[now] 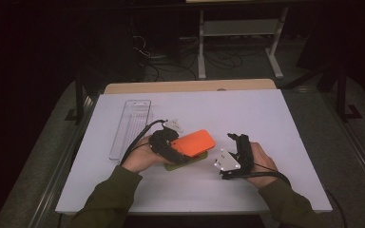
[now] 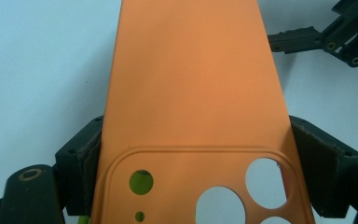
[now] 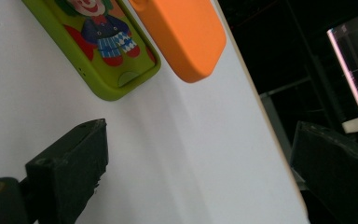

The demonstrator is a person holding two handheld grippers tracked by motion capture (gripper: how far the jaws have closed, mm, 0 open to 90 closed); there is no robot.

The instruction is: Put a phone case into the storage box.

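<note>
The left gripper (image 1: 183, 154) has the orange case (image 1: 197, 142) clamped by its two long edges at the camera end — you can see both pads (image 2: 91, 163) pressed flat against its sides in the left gripper view, the round lens cut-outs right between them. It's held a little above the white board (image 1: 266, 118), tilted, the free end pointing away to the right. Gripping across the width near one end makes sense: it leaves the rest of the case free to swing and set down.

Under it, flat on the board, lies the green case (image 1: 186, 164) — there's a clown picture on it in the right gripper view (image 3: 102, 37), and through the orange case's small holes you catch green below. My guess is the orange one is being lifted off the green or lined up over it; I can't tell which.

The right gripper (image 1: 235, 142) waits just beside them, jaws wide apart, nothing between them, aimed at the near ends of both cases — ready to steady the green one, I'd say.

A clear tray (image 1: 130, 128) sits well off to the left.
</note>
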